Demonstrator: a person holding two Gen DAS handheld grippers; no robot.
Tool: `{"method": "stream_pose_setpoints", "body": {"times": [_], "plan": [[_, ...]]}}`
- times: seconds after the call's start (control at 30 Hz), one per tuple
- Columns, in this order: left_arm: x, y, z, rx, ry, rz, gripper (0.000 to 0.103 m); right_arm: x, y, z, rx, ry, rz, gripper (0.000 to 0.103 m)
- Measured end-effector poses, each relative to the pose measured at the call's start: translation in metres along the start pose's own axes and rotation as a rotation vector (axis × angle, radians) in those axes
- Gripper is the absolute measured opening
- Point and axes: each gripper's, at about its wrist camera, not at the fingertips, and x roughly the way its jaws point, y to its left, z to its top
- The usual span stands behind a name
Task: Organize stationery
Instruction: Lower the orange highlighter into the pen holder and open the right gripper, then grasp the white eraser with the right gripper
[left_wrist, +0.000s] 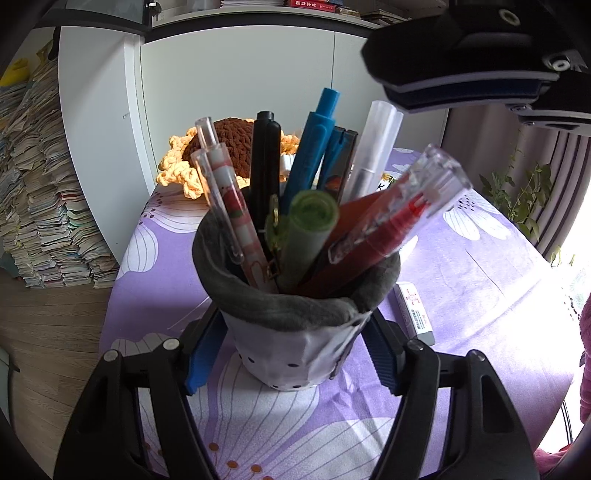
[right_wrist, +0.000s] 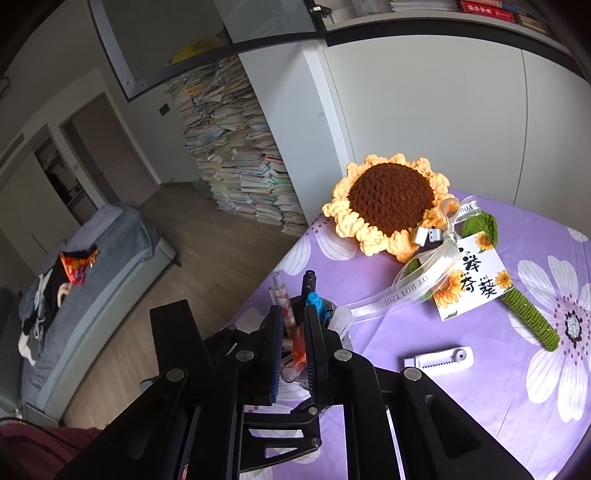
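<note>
A soft pen pouch (left_wrist: 295, 347), white with dots and grey-lined, stands upright on the purple flowered tablecloth (left_wrist: 480, 280). Several pens stick out of it, among them a blue pen (left_wrist: 314, 133), a black one (left_wrist: 264, 155), a green one (left_wrist: 310, 229) and a clear red one (left_wrist: 399, 214). My left gripper (left_wrist: 293, 321) is shut on the pouch, its blue pads (left_wrist: 201, 354) pressing both sides. My right gripper (left_wrist: 380, 79) hovers above and to the right of the pens, shut with nothing in it. In the right wrist view the right gripper (right_wrist: 294, 314) hangs over the pens (right_wrist: 313, 298).
A white eraser (left_wrist: 413, 314) lies right of the pouch. A crochet sunflower (right_wrist: 388, 199) with a card (right_wrist: 472, 280) lies at the back, and a white flat tool (right_wrist: 439, 359) is nearer. Stacked books (left_wrist: 37, 184) stand on the floor past the table's left edge.
</note>
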Motion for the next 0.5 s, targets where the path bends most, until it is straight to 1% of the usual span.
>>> {"method": "stream_pose_setpoints", "body": {"times": [0.13,0.17,0.2,0.23,0.27,0.3,0.37,0.4,0.43,0.5], "plan": [[0.000,0.000,0.000,0.002,0.000,0.003,0.070,-0.021,-0.017,-0.009,0.074,-0.045,-0.022,0.011],[-0.001,0.000,0.000,0.003,-0.001,0.003,0.070,-0.025,-0.022,-0.013,0.094,-0.055,-0.040,0.015],[-0.002,-0.001,0.000,0.004,-0.004,0.003,0.072,-0.028,-0.028,-0.019,0.113,-0.059,-0.065,0.023],[-0.003,0.000,0.000,0.005,-0.008,0.004,0.073,-0.028,-0.033,-0.026,0.131,-0.056,-0.099,0.027],[-0.004,-0.001,-0.001,0.007,-0.012,0.006,0.073,-0.027,-0.040,-0.033,0.150,-0.047,-0.142,0.035],[-0.005,-0.002,-0.001,0.009,-0.018,0.008,0.073,-0.024,-0.046,-0.041,0.169,-0.035,-0.184,0.038],[-0.008,-0.002,-0.001,0.009,-0.028,0.011,0.073,-0.014,-0.060,-0.057,0.206,0.011,-0.261,0.038],[-0.009,-0.001,-0.001,0.009,-0.032,0.013,0.073,-0.007,-0.067,-0.064,0.229,0.042,-0.284,0.038],[-0.009,-0.001,-0.001,0.008,-0.036,0.017,0.073,0.000,-0.073,-0.072,0.253,0.076,-0.299,0.038],[-0.011,0.000,-0.002,0.002,-0.046,0.021,0.073,0.011,-0.079,-0.086,0.290,0.129,-0.297,0.038]]}}
